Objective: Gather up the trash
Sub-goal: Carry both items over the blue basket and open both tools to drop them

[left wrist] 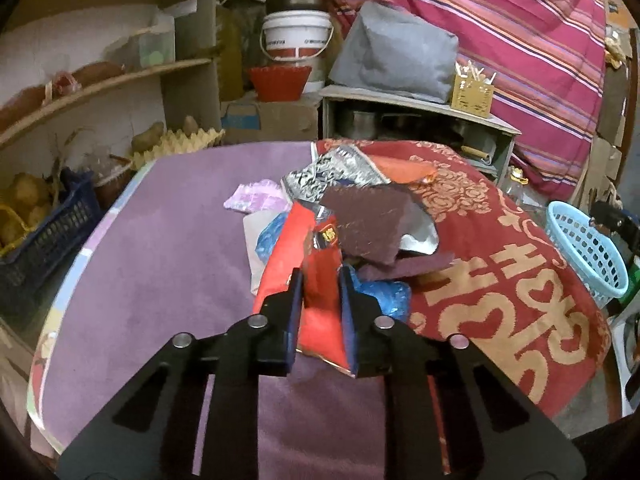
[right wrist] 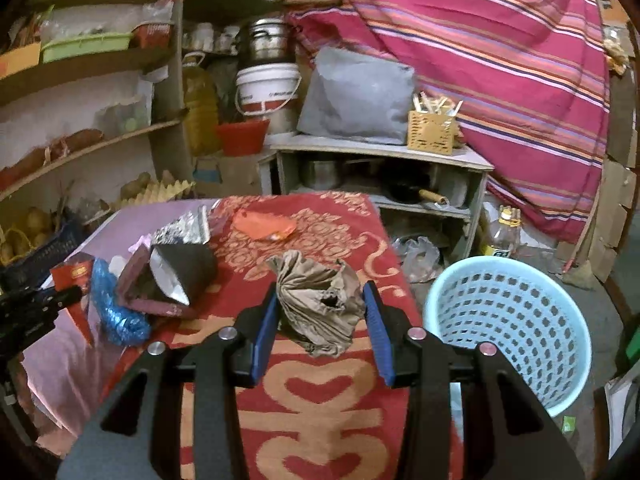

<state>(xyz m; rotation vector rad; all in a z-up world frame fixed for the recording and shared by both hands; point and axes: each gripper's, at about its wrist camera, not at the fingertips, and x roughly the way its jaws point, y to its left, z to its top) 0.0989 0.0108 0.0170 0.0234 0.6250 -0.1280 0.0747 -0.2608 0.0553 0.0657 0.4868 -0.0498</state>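
My left gripper (left wrist: pixel 322 280) is shut on a red snack wrapper (left wrist: pixel 320 304), which stands between its blue pads above the purple cloth. Beyond it lies a heap of trash: a maroon pouch with a silver lining (left wrist: pixel 372 224), a silver patterned wrapper (left wrist: pixel 332 172), blue plastic (left wrist: pixel 384 292) and an orange wrapper (left wrist: pixel 404 168). My right gripper (right wrist: pixel 320 300) is shut on a crumpled brown paper bag (right wrist: pixel 320 300), held over the red patterned cloth. A light blue basket (right wrist: pixel 508 324) stands on the floor just to its right. In the right wrist view the left gripper (right wrist: pixel 68 296) holds the red wrapper (right wrist: pixel 74 276) at the far left.
The table carries a purple cloth (left wrist: pixel 160 264) and a red and gold cloth (left wrist: pixel 500 280). Behind it stand a low shelf unit (right wrist: pixel 380 156) with pots, a white bucket (right wrist: pixel 268 88) and a grey cushion (right wrist: pixel 356 96). Wall shelves (left wrist: pixel 100 84) and a dark crate (left wrist: pixel 48 240) fill the left.
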